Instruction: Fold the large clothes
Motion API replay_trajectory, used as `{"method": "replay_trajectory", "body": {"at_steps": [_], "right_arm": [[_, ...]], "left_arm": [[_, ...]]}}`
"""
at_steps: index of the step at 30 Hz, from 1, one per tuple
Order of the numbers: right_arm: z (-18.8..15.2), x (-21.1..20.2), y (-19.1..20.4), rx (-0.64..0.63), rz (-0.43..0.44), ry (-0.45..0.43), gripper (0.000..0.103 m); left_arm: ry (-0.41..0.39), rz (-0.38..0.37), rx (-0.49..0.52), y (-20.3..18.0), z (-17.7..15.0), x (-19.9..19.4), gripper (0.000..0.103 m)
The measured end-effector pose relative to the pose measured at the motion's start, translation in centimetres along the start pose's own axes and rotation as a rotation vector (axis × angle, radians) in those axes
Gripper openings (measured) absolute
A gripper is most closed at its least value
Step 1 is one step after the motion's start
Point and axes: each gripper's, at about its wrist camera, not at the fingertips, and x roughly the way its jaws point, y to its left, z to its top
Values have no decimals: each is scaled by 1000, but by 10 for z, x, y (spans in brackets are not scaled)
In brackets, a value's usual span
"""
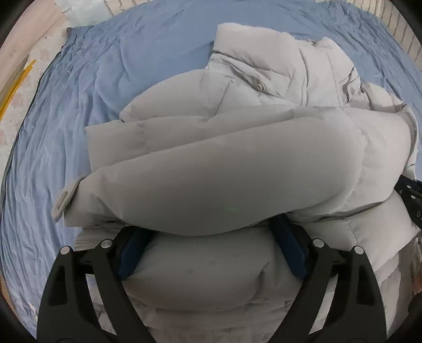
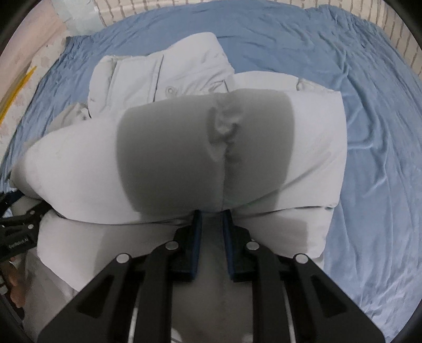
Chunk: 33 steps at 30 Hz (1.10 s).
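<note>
A pale grey puffer jacket (image 1: 211, 163) lies bunched on a blue bed sheet (image 1: 79, 105); it also fills the right wrist view (image 2: 184, 147). My left gripper (image 1: 211, 232) has its jaws wide apart around a thick padded fold of the jacket, fingertips hidden under the fold above. My right gripper (image 2: 212, 216) has its blue-padded fingers (image 2: 197, 237) close together, pinching a fold of the jacket hem, tips hidden under the puffed fabric. The left gripper shows at the left edge of the right wrist view (image 2: 18, 237).
The blue sheet (image 2: 369, 132) spreads around the jacket on all sides. A pale floor with a yellow strip (image 1: 15, 87) lies beyond the sheet's left edge. A light brick-pattern wall (image 2: 184, 8) runs behind.
</note>
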Motion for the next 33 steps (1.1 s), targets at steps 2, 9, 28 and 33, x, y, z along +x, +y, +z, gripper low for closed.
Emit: {"method": "replay_trajectory", "body": {"at_steps": [2, 9, 28, 33], "right_arm": [[0, 3, 5, -12, -27, 6, 17], [3, 10, 7, -12, -37, 21, 17], [20, 25, 5, 27, -49, 75, 17], [10, 5, 6, 14, -32, 56, 18]], "left_arm": [[11, 4, 5, -1, 0, 4, 89], [41, 12, 17, -1, -2, 13, 90], [134, 51, 0, -4, 12, 41, 93], [86, 34, 12, 2, -6, 13, 91]]}}
